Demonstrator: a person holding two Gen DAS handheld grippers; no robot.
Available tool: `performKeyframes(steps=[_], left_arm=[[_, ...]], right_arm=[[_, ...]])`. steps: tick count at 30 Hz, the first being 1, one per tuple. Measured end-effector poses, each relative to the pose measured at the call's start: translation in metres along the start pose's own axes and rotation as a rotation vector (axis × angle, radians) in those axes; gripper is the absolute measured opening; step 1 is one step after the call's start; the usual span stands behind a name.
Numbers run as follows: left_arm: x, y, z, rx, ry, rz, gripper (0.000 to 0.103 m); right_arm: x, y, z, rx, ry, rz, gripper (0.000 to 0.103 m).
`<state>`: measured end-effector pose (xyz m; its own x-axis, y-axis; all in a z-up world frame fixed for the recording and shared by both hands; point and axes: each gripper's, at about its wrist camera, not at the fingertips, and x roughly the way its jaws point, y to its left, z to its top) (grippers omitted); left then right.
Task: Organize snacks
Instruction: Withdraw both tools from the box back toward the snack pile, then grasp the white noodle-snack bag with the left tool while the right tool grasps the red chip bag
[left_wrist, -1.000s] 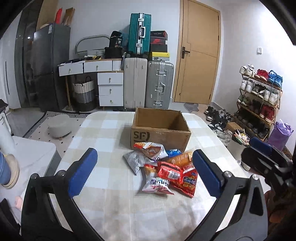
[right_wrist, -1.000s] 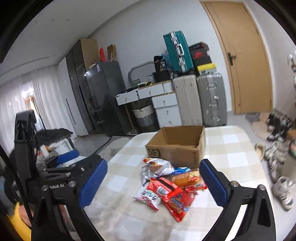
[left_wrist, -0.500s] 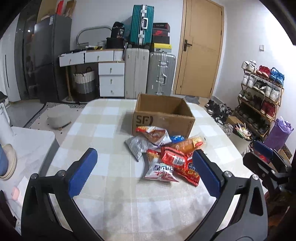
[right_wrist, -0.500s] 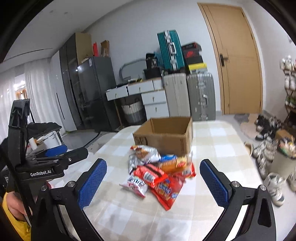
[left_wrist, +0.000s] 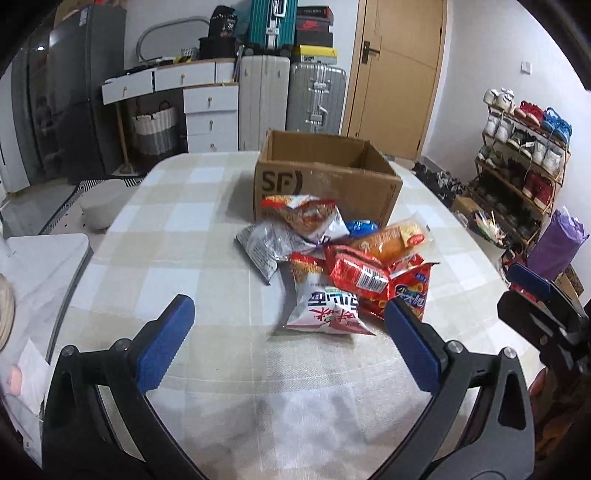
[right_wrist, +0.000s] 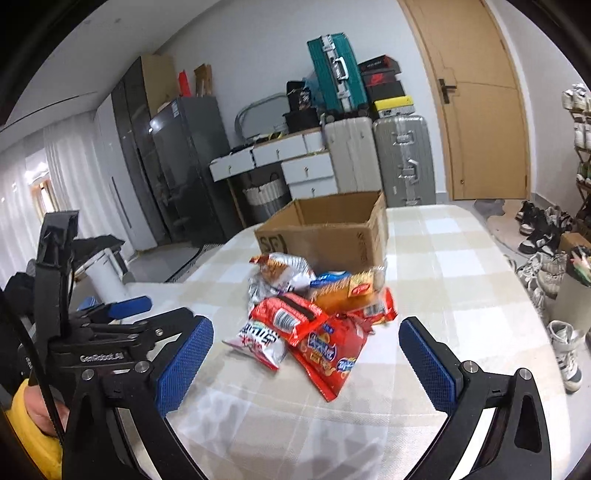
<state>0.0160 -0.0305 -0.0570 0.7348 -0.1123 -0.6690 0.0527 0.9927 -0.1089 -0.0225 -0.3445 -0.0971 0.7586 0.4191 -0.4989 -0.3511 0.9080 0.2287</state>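
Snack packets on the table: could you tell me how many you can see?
7, heaped before the cardboard box: white-red front, red, red-blue right, orange, blue, silver left, silver-orange top. Others may be hidden.

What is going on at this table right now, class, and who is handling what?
A person holds two grippers over a checked table. The left gripper and right gripper are both open and hold nothing. A pile of snack packets lies in front of an open cardboard box. What can be seen of the box's inside looks empty. The nearest packet, white and red, lies just ahead of the left gripper. No packet has been picked up yet.
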Motion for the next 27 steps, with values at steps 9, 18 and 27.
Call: performKeyframes(steps=[9,18,27], left_arm=[[0.051,-0.007,-0.006,0.018,0.087,-0.006,0.102],[0.102,-0.02,-0.002,0.046,0.179,-0.03,0.102],[0.141,-0.02,0.001,0.03,0.22,-0.039,0.102]], right_arm=[[0.03,-0.014,-0.006,0.029,0.07,0.023,0.102],[0.049,-0.025,-0.014,0.053,0.126,0.042,0.102],[0.068,-0.033,-0.016,0.066,0.171,0.044,0.102]])
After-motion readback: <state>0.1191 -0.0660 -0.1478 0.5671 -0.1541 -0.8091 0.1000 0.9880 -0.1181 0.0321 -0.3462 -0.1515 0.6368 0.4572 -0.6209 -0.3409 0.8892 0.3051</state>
